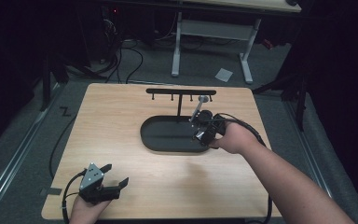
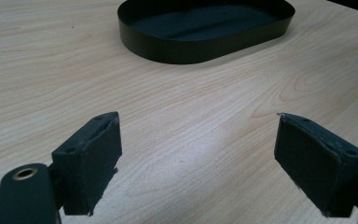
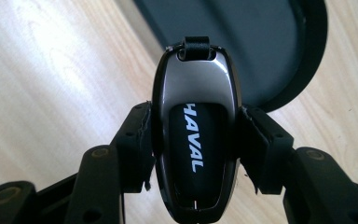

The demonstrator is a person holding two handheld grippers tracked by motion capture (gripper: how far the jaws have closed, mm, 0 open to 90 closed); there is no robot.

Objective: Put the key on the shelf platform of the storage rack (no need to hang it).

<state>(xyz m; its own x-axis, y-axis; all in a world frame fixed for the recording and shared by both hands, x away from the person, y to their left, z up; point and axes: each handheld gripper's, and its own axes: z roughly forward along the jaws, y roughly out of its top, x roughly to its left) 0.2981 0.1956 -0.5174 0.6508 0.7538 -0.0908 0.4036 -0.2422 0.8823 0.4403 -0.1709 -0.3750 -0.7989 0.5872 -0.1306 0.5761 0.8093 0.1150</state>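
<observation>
silver-black haval key fob (image 3: 195,140)

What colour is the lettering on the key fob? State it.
White, on a black panel set in the silver key fob; clearest in the right gripper view.

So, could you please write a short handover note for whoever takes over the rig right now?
Right gripper: shut on the HAVAL key fob, held over the right end of the black oval tray, below the hook rack.
Left gripper: open, holding nothing, low over the wooden table near its front left corner.
Done: fob picked up.
Left: likely hanging its strap on a hook, or setting it down in the tray; which one is unclear.
</observation>
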